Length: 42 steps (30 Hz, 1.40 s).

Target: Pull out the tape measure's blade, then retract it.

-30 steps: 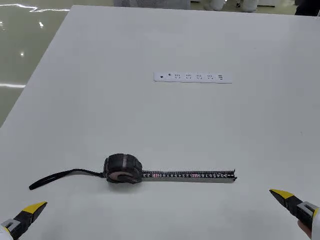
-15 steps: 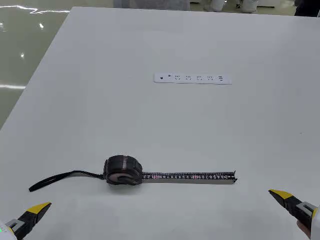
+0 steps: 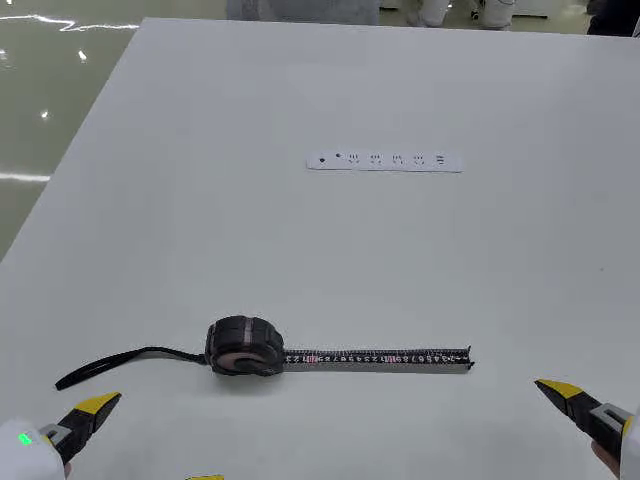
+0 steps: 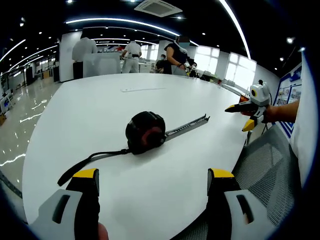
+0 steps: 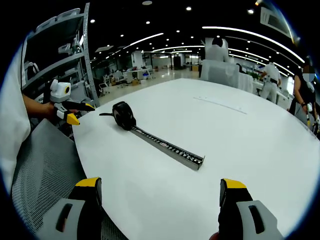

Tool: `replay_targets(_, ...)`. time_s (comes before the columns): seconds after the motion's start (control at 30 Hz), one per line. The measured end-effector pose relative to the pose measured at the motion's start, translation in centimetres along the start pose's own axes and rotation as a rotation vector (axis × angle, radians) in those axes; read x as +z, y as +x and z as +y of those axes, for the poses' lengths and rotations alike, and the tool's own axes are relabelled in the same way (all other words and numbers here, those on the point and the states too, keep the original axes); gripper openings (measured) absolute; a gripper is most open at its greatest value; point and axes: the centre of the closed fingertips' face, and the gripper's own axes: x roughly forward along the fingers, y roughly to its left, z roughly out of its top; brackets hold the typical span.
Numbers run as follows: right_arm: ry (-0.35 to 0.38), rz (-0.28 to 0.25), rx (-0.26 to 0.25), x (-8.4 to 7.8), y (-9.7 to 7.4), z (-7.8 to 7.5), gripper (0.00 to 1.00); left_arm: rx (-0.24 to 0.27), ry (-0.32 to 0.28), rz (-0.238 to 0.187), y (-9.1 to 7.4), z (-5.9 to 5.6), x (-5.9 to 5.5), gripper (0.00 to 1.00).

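Observation:
A black tape measure [image 3: 244,347] lies on the white table [image 3: 300,250], its blade [image 3: 380,357] pulled out to the right and its black wrist strap [image 3: 110,362] trailing left. My left gripper [image 3: 150,442] stands open at the near left edge, short of the strap; in its own view the open jaws frame the case [image 4: 145,131] from a distance. My right gripper [image 3: 590,415] hovers at the near right, beyond the blade's hook end. In the right gripper view, the right gripper [image 5: 159,184] is open with nothing in it, and the blade tip [image 5: 197,161] lies ahead.
A white power strip [image 3: 384,160] lies flat farther back on the table. The table's left edge [image 3: 70,150] drops to a glossy floor. People stand beyond the far end [image 4: 132,52]. Grey mesh [image 4: 270,170] sits below the near edge.
My left gripper has crept up and right toward the strap, and its second fingertip now shows at the bottom edge. The tape measure, its blade and the right gripper keep their places.

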Motion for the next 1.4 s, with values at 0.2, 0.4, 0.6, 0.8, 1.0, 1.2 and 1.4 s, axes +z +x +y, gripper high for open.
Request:
replay_targets(0.2, 0.0, 0.001, 0.001, 0.0, 0.1, -0.1, 0.99, -0.008, -0.001, 0.004, 1.0, -0.3, 0.4, 0.86)
replay_targets(0.4, 0.001, 0.001, 0.003, 0.0, 0.3, -0.3, 0.99, -0.008, -0.011, 0.005, 2.2, -0.3, 1.0, 0.85)
replay_targets(0.6, -0.008, 0.001, 0.006, 0.3, 0.4, -0.4, 0.99, -0.014, -0.032, 0.005, 4.0, -0.8, 1.7, 0.85)
replay_targets(0.8, -0.005, -0.001, 0.006, 0.4, 0.4, -0.6, 0.99, -0.019, -0.031, -0.002, 5.3, -1.1, 2.5, 0.85)
replay_targets(1.0, -0.004, 0.003, 0.005, 0.3, 0.4, -0.7, 0.99, -0.023, -0.046, 0.006, 6.7, -1.1, 2.7, 0.84)
replay_targets(1.2, 0.001, 0.005, 0.002, 0.2, 0.3, -0.9, 0.99, -0.027, -0.07, 0.013, 7.9, -1.1, 2.4, 0.83)
replay_targets(1.4, 0.006, 0.01, 0.002, 0.0, 0.4, -1.1, 0.99, -0.04, -0.081, 0.01, 8.7, -1.4, 2.7, 0.82)
